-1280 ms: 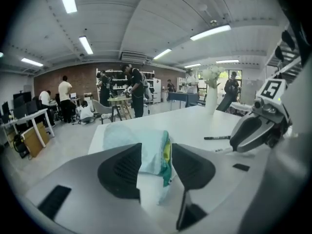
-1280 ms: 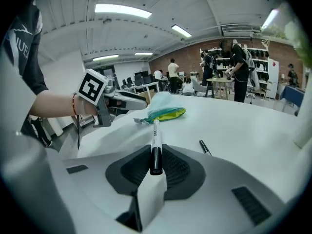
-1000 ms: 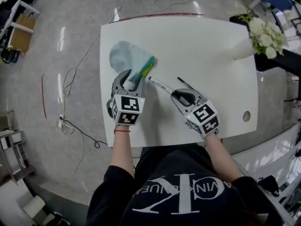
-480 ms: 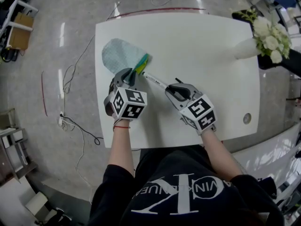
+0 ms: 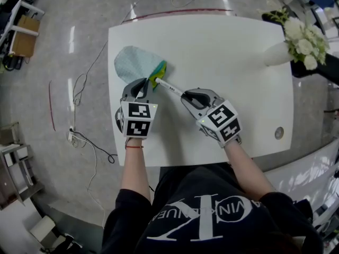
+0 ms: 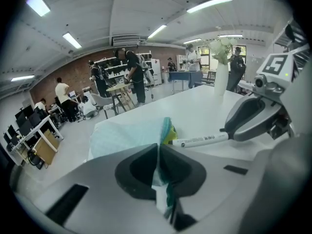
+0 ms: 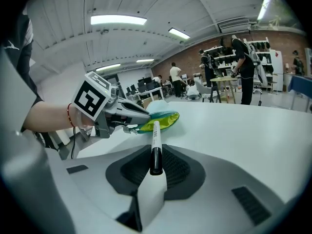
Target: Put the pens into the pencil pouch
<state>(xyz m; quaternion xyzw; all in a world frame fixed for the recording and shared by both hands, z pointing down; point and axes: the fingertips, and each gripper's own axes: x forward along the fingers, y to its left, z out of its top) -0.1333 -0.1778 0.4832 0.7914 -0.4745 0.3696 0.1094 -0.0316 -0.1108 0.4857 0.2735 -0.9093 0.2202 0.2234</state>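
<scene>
Two hand-held grippers work side by side over the near half of the white desk (image 5: 228, 46), one in each of your hands. Your left hand-held gripper (image 5: 142, 84) has just been closing its jaws. They are clenched on the near edge of the pouch (image 5: 132, 63), with the pale fabric and its teal trim pinched between the pads, as the left gripper view shows. Your right hand-held gripper (image 5: 185, 95) is grasping the pen (image 5: 168, 85) by its black end, and the white barrel sticks out past the jaws, aimed at the pouch. The pen's front end sits at the pouch's mouth, where the yellow-green lining shows, just beside your left jaws. Whether it is inside the opening you cannot tell from these views. The pouch lies on the left part of the desk, its rounded closed end pointing away from you toward the far left corner. Farther off, near the desk's far right corner, a white vase (image 5: 275, 54) of pale flowers (image 5: 302, 36) stands well apart from both grippers.
</scene>
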